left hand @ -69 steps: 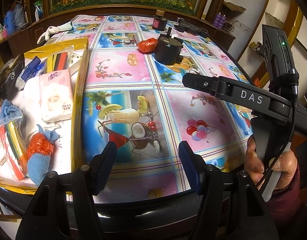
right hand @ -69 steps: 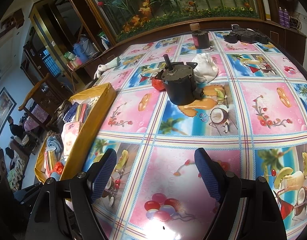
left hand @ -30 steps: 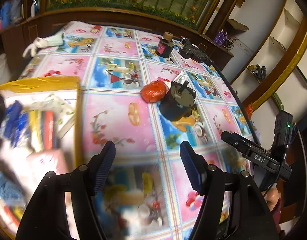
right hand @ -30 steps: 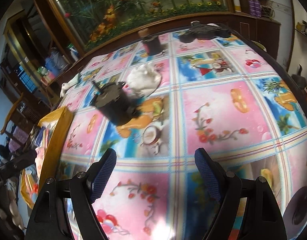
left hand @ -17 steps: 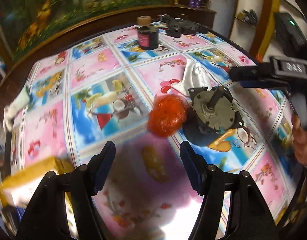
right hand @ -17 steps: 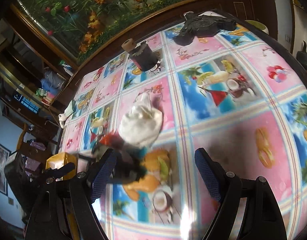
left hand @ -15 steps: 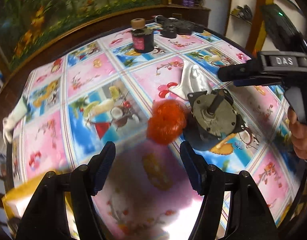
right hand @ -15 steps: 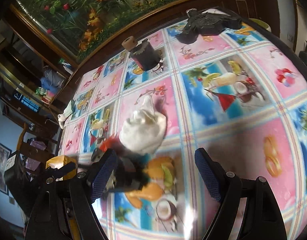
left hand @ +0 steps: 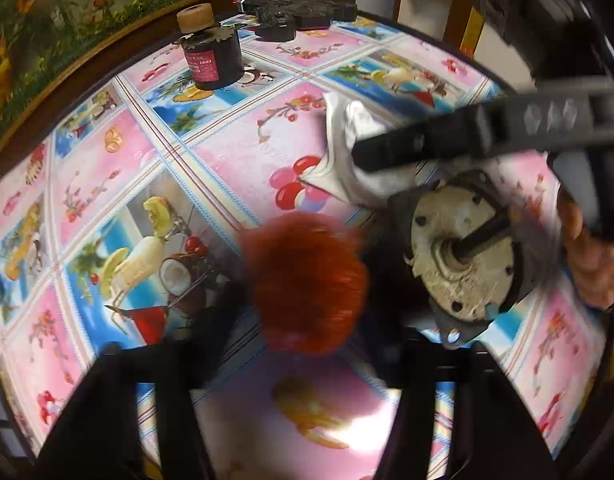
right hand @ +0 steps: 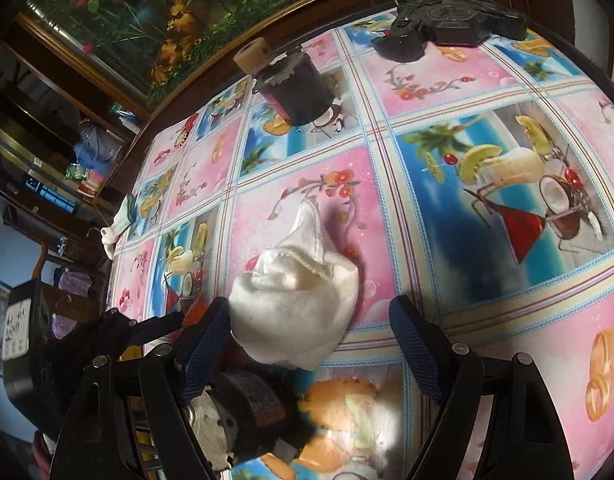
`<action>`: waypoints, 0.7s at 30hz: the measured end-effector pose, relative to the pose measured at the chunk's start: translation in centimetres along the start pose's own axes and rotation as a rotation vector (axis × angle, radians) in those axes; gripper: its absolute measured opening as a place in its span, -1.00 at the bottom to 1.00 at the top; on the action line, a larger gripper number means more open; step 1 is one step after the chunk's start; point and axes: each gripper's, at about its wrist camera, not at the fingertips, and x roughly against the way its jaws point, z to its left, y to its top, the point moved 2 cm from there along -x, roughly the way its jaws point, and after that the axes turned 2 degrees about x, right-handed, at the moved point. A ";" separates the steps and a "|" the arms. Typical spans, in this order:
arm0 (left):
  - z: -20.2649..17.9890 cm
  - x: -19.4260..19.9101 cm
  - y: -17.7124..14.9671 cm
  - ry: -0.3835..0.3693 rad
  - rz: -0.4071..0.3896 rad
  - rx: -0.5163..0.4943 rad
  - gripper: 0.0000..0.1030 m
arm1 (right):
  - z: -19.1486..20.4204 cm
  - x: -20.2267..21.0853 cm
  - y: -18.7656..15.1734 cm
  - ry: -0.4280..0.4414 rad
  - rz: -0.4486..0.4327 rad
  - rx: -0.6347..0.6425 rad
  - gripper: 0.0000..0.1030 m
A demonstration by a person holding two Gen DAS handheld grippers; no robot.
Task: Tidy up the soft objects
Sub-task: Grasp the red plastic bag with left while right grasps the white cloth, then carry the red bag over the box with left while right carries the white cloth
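A red mesh ball (left hand: 303,284) lies on the fruit-print tablecloth (left hand: 107,160), tight against a grey motor (left hand: 463,256). My left gripper (left hand: 303,332) points steeply down over the ball. Its blurred jaws are closing, and the pads meet the ball's two sides. A crumpled white cloth (right hand: 295,308) lies just behind the motor (right hand: 235,412). My right gripper (right hand: 309,312) straddles the cloth with its jaws closing. Its left finger (right hand: 207,344) touches the cloth's edge, and the right finger (right hand: 411,344) stands apart. In the left wrist view one right-gripper finger (left hand: 387,148) crosses over the cloth (left hand: 343,152).
A dark jar with a cork lid (left hand: 211,52) and a black device (left hand: 299,16) stand at the table's far side. A white glove (right hand: 117,228) lies at the far left edge. A hand (left hand: 591,256) holds the right gripper's handle beside the motor.
Both grippers have come in lower and closer. The left one went from above the table to straddling the red ball and narrowed its jaws. The right one reached the white cloth and narrowed slightly.
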 end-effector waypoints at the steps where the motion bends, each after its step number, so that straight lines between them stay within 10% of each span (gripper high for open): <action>1: 0.1 0.0 0.0 0.007 -0.002 0.017 -0.32 | 0.3 0.0 -0.2 0.005 0.004 0.017 0.08; 7: 1.0 0.2 -0.5 0.049 -0.042 0.127 -0.37 | 1.2 0.2 -1.0 -0.007 -0.008 0.098 -0.53; 21: -0.4 6.2 -3.0 0.052 -0.183 0.219 -0.37 | -0.4 6.0 -3.0 0.014 -0.101 0.059 -0.62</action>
